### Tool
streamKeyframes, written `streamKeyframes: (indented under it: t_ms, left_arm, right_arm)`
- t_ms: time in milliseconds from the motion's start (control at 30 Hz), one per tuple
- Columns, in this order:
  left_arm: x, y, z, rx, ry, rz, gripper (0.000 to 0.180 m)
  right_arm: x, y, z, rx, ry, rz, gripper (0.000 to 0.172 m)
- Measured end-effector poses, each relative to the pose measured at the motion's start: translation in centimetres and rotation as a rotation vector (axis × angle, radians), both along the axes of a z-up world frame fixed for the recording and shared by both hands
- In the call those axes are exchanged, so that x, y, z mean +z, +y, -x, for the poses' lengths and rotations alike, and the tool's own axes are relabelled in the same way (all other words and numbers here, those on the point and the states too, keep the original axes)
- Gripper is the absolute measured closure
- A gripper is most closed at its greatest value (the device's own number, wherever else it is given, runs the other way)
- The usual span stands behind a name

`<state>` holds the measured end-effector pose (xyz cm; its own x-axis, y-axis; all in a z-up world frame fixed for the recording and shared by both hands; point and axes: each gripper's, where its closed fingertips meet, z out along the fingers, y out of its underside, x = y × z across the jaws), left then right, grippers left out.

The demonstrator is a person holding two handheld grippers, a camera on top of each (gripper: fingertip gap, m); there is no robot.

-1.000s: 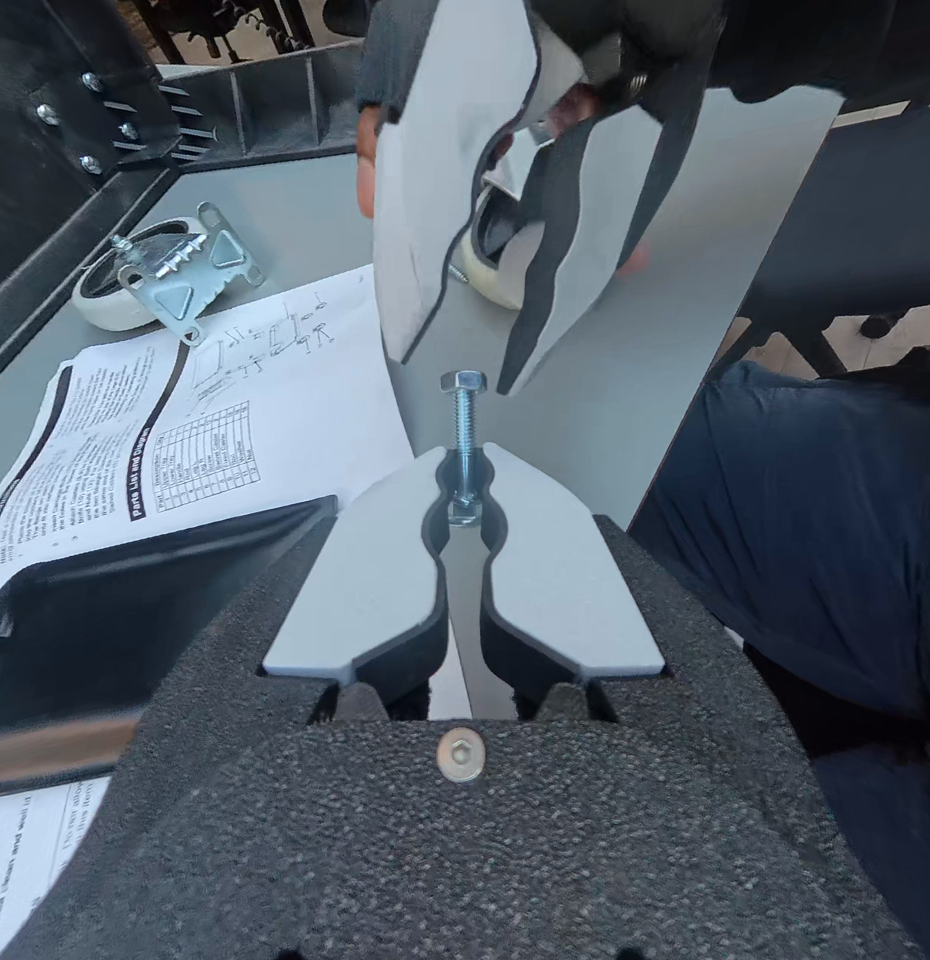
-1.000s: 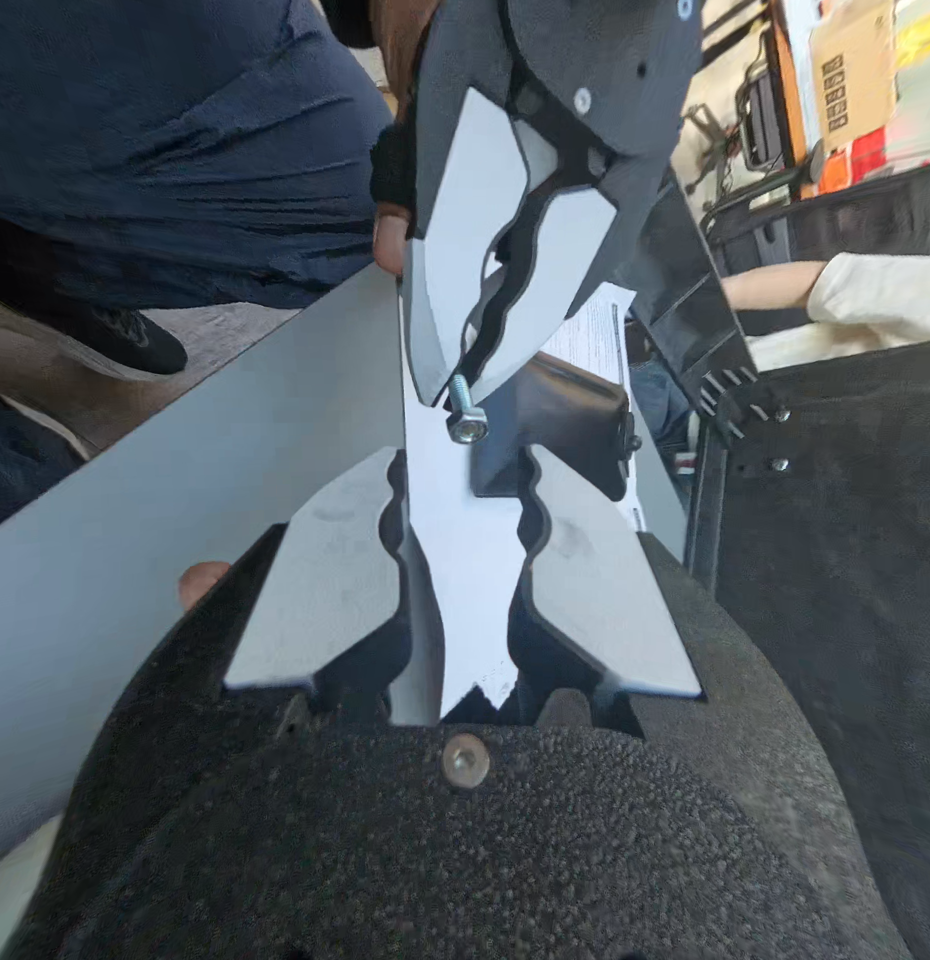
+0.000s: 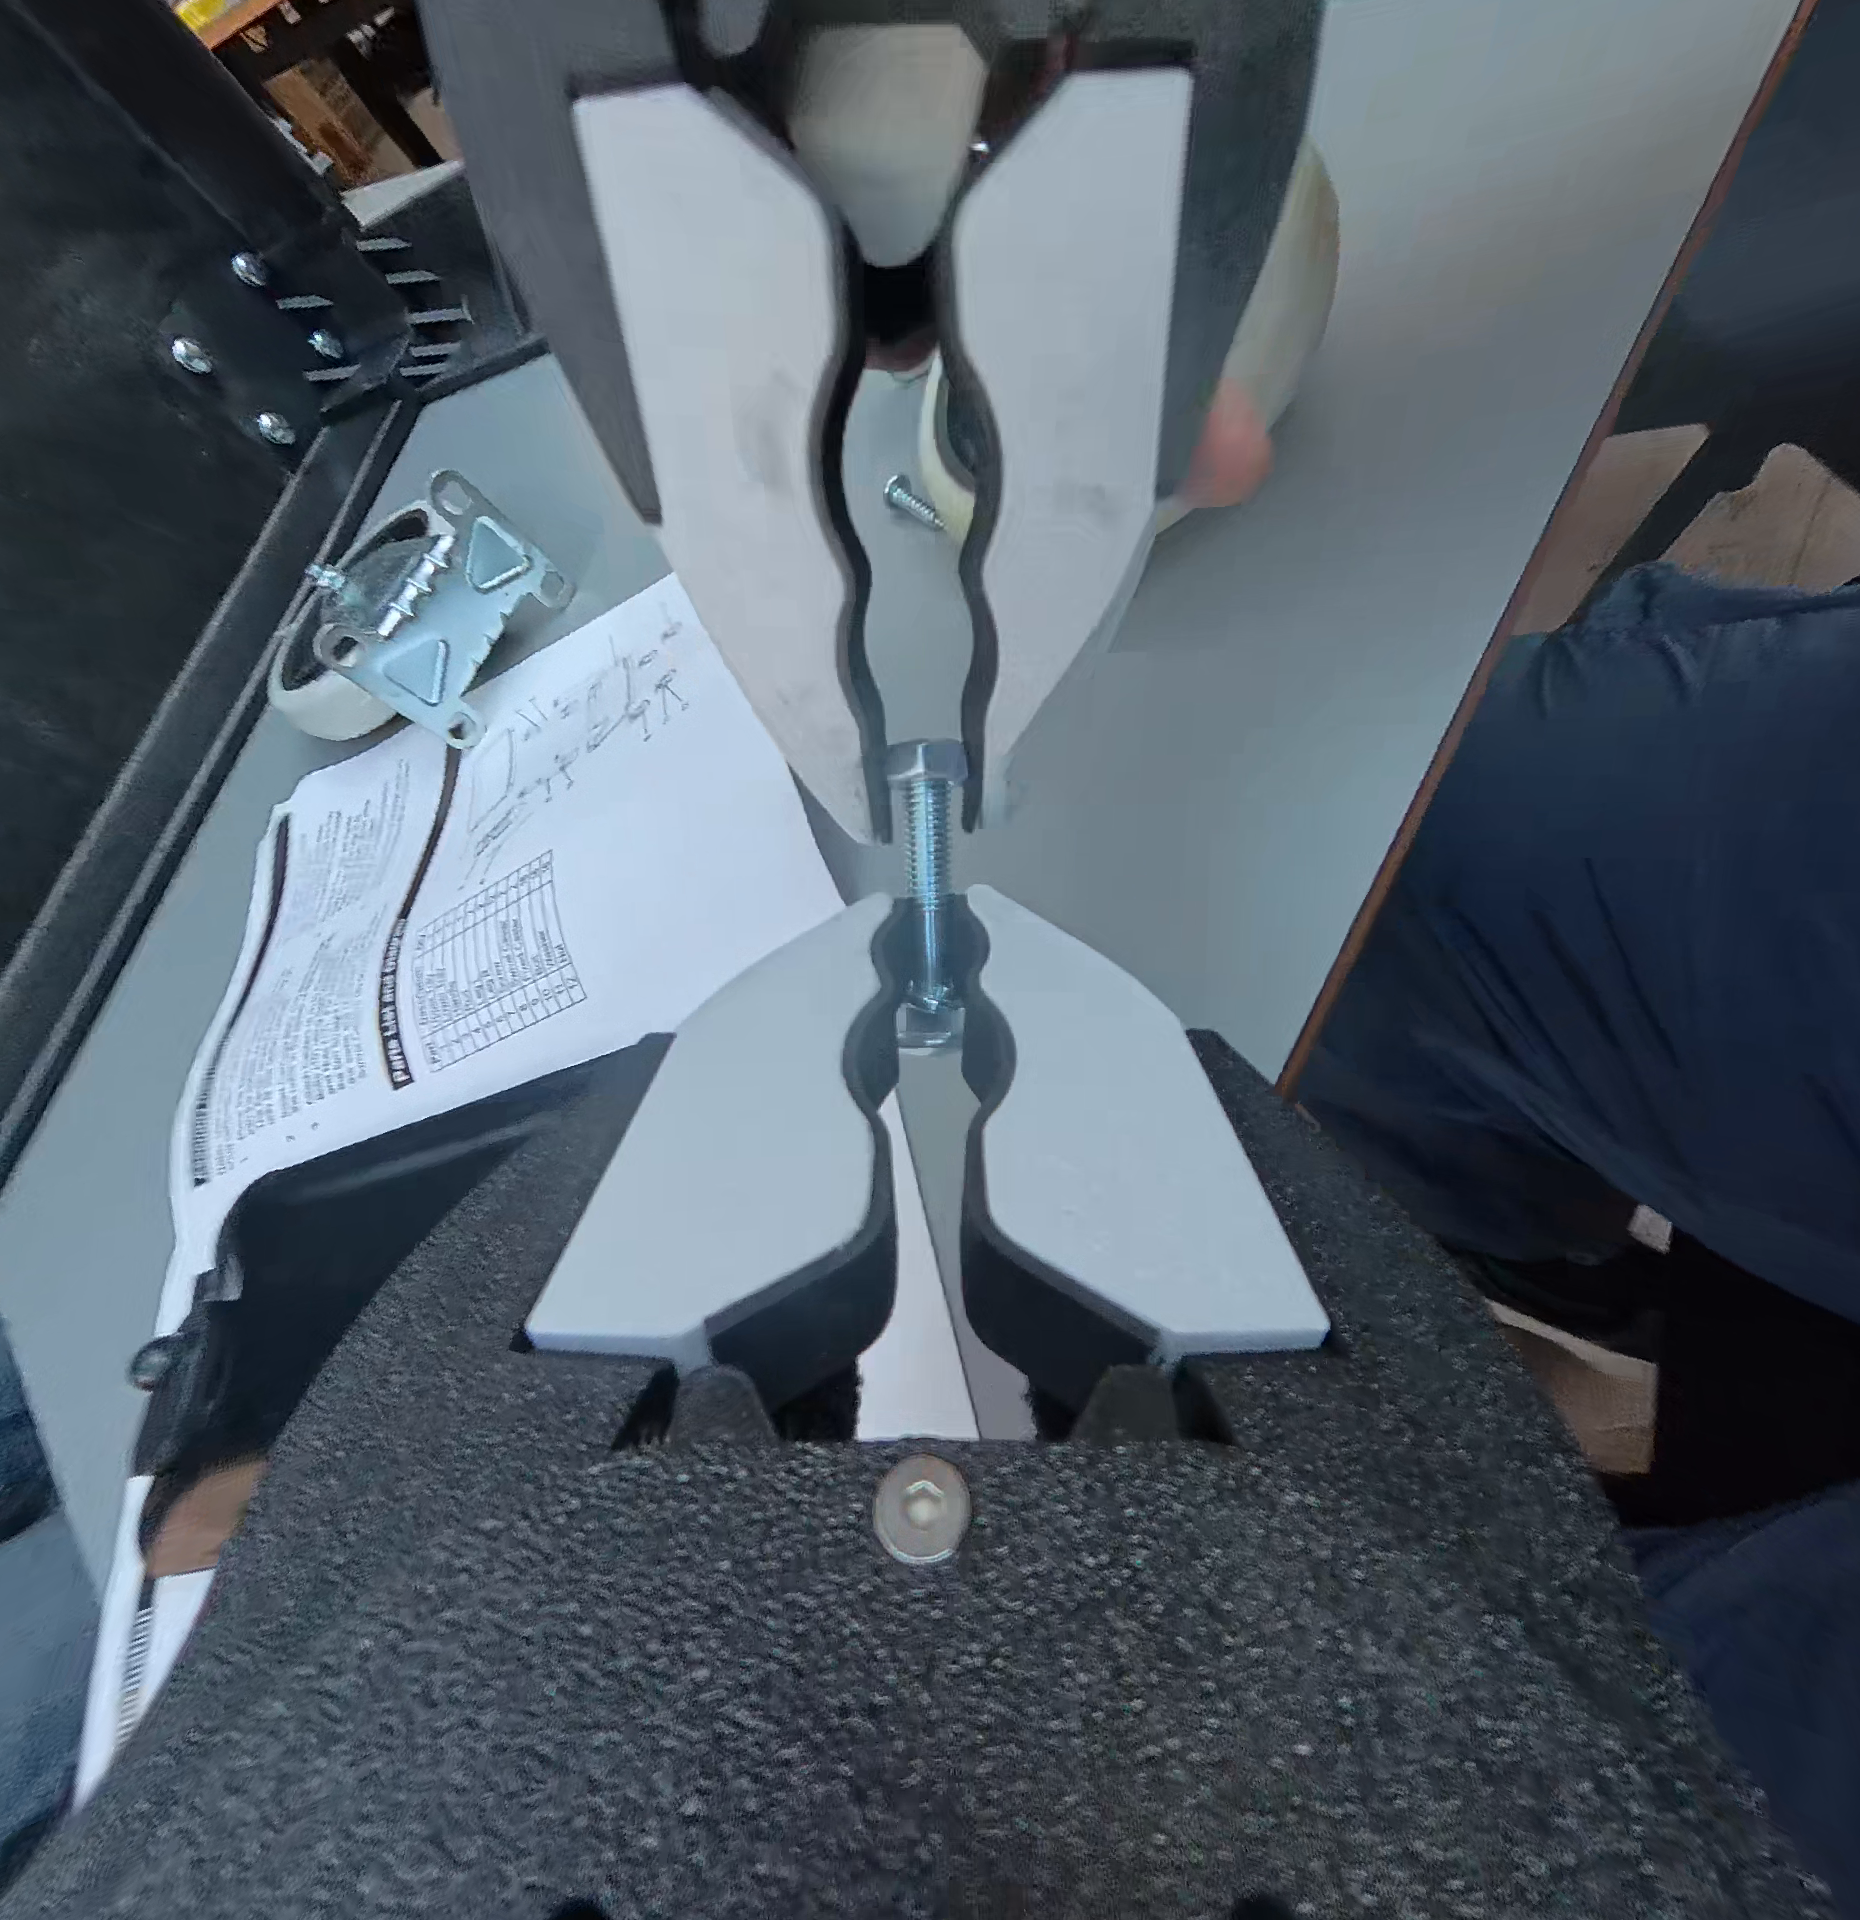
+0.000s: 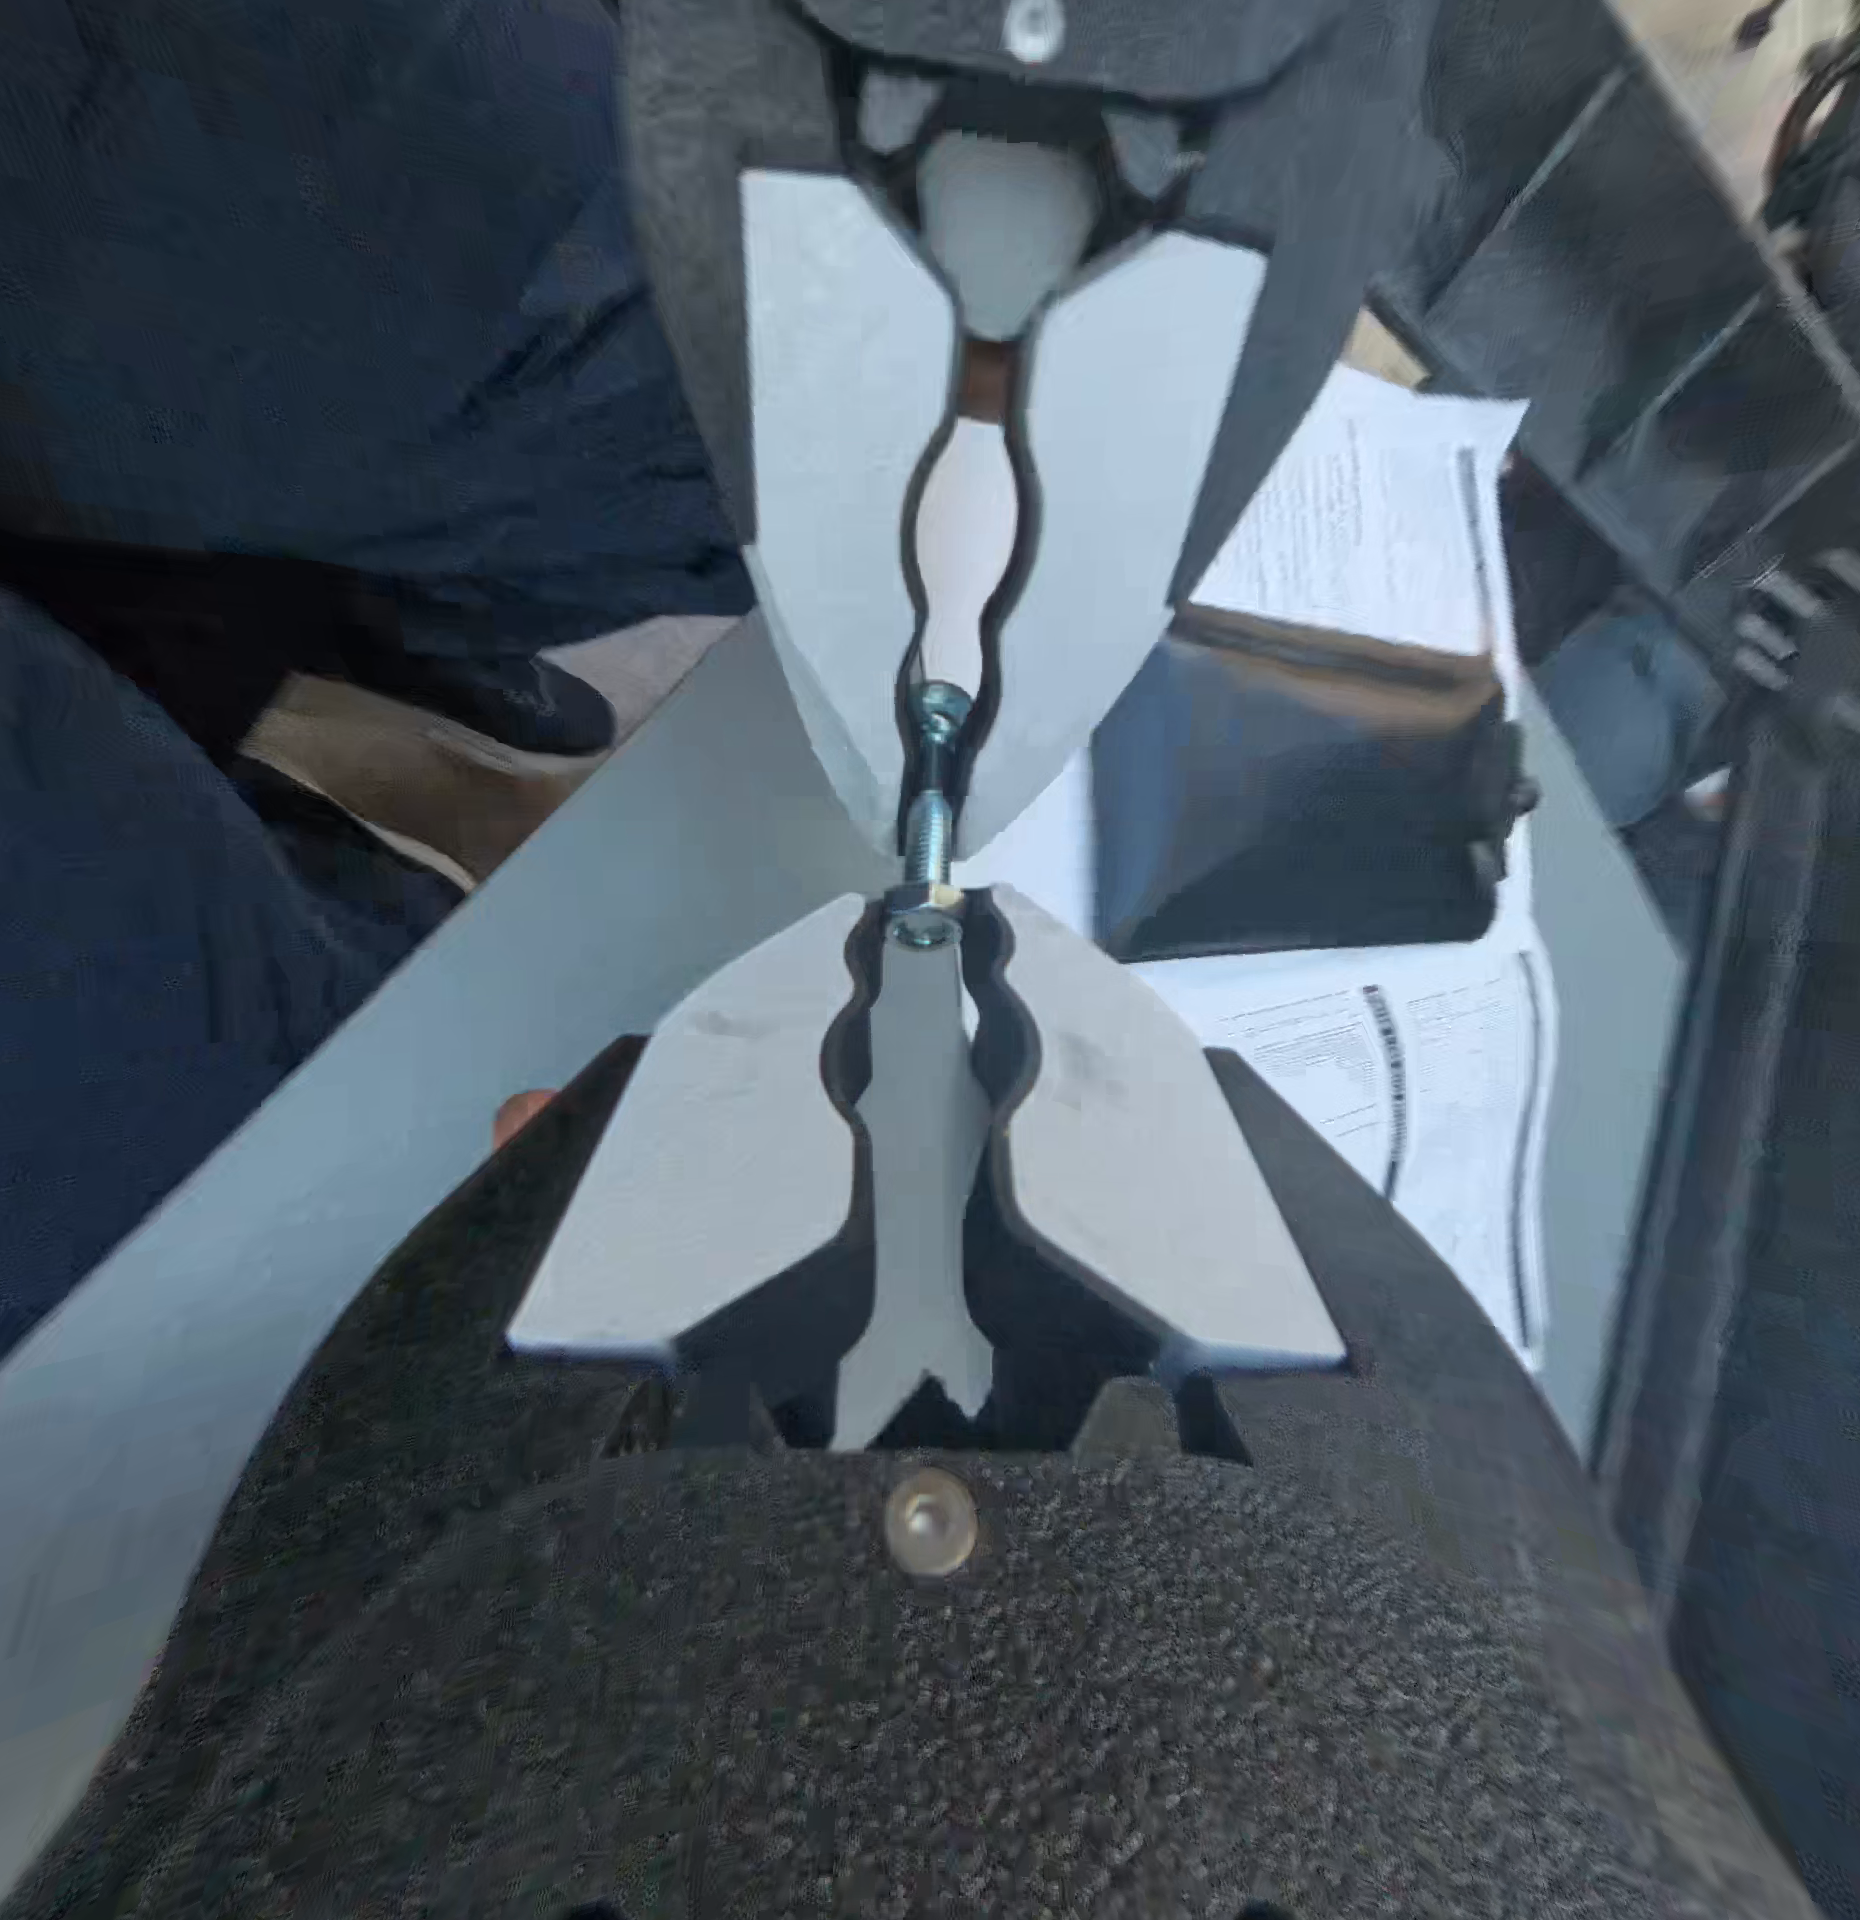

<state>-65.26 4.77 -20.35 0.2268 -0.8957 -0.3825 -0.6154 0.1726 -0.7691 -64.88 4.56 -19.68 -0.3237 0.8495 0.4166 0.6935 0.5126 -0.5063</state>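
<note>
A silver hex bolt [image 3: 924, 831] is held in the air between my two grippers, above the grey table [image 3: 1269, 727]. My left gripper [image 3: 926, 909] is shut on the bolt's shank, and the bolt's far end with a nut-like piece sits deeper between its pads. My right gripper [image 3: 924, 821] comes from the opposite side, and its pads press on both sides of the hex head. In the right wrist view my right gripper [image 4: 924, 909] is shut on the hex head [image 4: 918, 920]. The left gripper [image 4: 931, 831] faces it and holds the threaded shank [image 4: 928, 842].
A white caster with a metal mounting plate [image 3: 406, 634] lies on the table at left, beside a printed sheet [image 3: 614, 831]. A loose screw [image 3: 910, 499] and a second white caster [image 3: 1279, 312] lie behind. A black panel [image 3: 178, 312] stands left. A person in dark blue [image 3: 1632, 935] sits right. Left and right tips are no more than a few centimetres apart.
My right gripper moved in toward the bolt and its jaws closed from wide open onto the hex head. My left gripper kept its hold on the shank.
</note>
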Motion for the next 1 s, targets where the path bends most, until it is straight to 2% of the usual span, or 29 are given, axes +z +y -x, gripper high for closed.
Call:
streamKeyframes:
  t_ms: [67,100,133,200,233,267,333,400,433,467,533,667,700,733,800,900,933,1000]
  left_arm:
    - [0.0,-0.4,-0.1,-0.020,-0.057,0.116,0.174]
    - [0.2,-0.3,0.0,-0.017,-0.082,0.140,0.174]
    - [0.3,-0.1,0.3,-0.006,-0.089,0.144,0.174]
    - [0.2,0.3,0.7,0.012,-0.068,0.108,0.174]
    - [0.2,0.4,0.7,0.015,-0.056,0.084,0.174]
    - [0.2,0.4,0.7,0.018,-0.045,0.062,0.174]
    - [0.2,0.4,0.4,0.020,-0.023,0.010,0.174]
    - [0.2,0.4,0.2,0.022,0.005,-0.041,0.174]
    - [0.2,0.3,0.1,0.017,0.011,-0.050,0.174]
    - [-0.1,0.1,0.0,0.008,0.025,-0.039,0.174]
    - [-0.5,-0.1,-0.2,0.003,0.019,-0.001,0.174]
    - [0.1,-0.2,-0.1,0.003,-0.099,0.155,0.174]
    - [0.3,-0.1,0.1,0.006,-0.111,0.162,0.174]
    - [0.3,0.1,0.3,0.013,-0.105,0.153,0.174]
    - [0.2,0.4,0.6,0.023,-0.079,0.116,0.174]
    - [0.4,0.2,0.3,0.004,-0.079,0.074,0.174]
    - [0.4,0.0,0.1,-0.005,-0.078,0.065,0.174]
    - [0.2,-0.3,-0.1,-0.024,-0.061,0.065,0.174]
  right_arm:
    - [0.6,0.3,0.3,0.173,0.048,-0.380,0.157]
    - [1.0,0.4,0.5,0.195,0.086,-0.482,0.156]
    - [1.1,0.5,0.5,0.172,0.099,-0.472,0.150]
    - [1.0,0.9,0.3,0.027,0.106,-0.276,0.126]
    - [1.1,1.0,0.3,-0.049,0.119,-0.165,0.119]
    - [1.3,1.0,0.4,-0.103,0.138,-0.052,0.119]
    - [1.7,0.6,0.6,-0.177,0.167,0.164,0.127]
    - [1.4,-0.2,0.6,-0.198,0.132,0.328,0.148]
    - [1.0,-0.6,0.4,-0.188,0.091,0.358,0.156]
    - [0.5,-0.7,0.2,-0.168,0.059,0.336,0.157]
    - [0.2,-0.6,0.0,-0.075,0.019,0.160,0.157]
    - [1.4,-0.1,0.5,0.187,0.073,-0.454,0.156]
    - [1.7,0.0,0.6,0.174,0.099,-0.484,0.153]
    - [1.7,0.1,0.6,0.127,0.114,-0.420,0.143]
    - [1.6,0.3,0.4,-0.016,0.134,-0.174,0.126]
    - [1.4,0.3,0.2,-0.143,0.130,0.131,0.123]
    - [1.2,0.1,0.2,-0.147,0.117,0.185,0.128]
    - [0.8,-0.7,0.0,-0.097,0.070,0.204,0.156]
